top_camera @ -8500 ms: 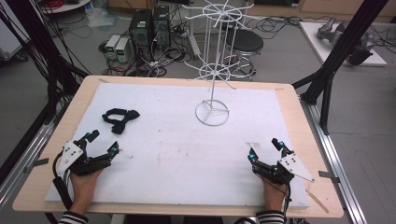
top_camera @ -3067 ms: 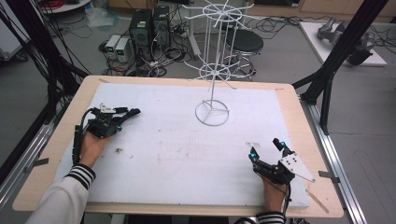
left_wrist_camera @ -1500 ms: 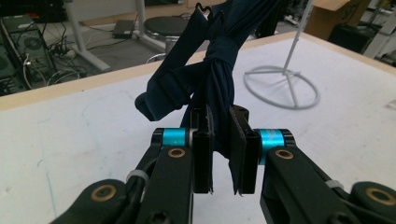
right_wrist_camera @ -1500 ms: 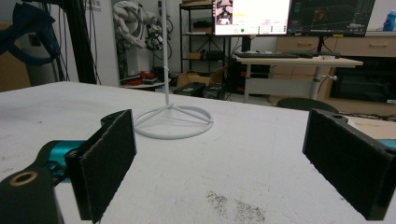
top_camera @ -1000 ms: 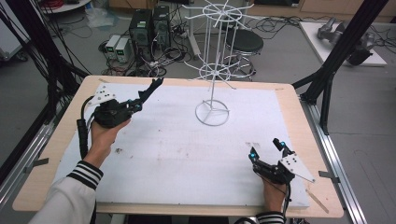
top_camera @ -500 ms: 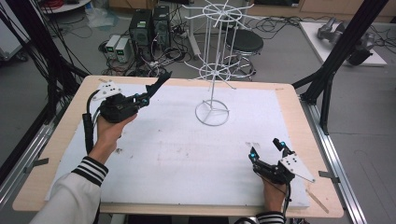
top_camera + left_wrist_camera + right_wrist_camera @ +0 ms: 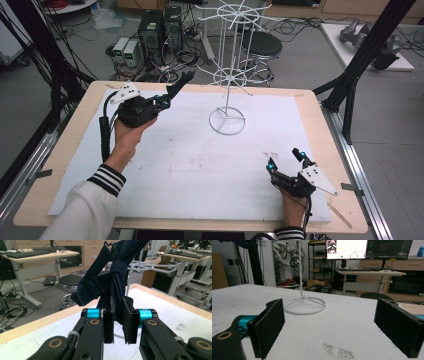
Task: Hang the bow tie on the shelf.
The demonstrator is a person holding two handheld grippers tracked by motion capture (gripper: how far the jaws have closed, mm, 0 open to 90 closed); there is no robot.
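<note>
A dark navy cloth item with straps [image 7: 181, 81] hangs lifted above the table's far left part, and my left gripper [image 7: 164, 101] is shut on it. In the left gripper view the cloth [image 7: 117, 277] rises bunched and knotted from between the jaws of the left gripper [image 7: 117, 325], with a small hook at its top. A white wire rack [image 7: 227, 75] stands on a ring base [image 7: 227, 121] at the far middle, to the right of the cloth. My right gripper [image 7: 285, 160] rests open at the front right, its pads wide apart in the right gripper view [image 7: 334, 327], facing the rack base [image 7: 304, 305].
A white board [image 7: 190, 170] covers the wooden table [image 7: 325, 150]. Beyond the far edge are computer towers [image 7: 160, 25], cables and a black stool [image 7: 262, 46]. Black frame posts [image 7: 360, 65] stand at both sides. The rack's wire arms [image 7: 155, 267] show just past the cloth.
The left gripper left the front left, shut on the dark cloth lying at the far left, and has lifted it up and right toward the rack. The right gripper has stayed put.
</note>
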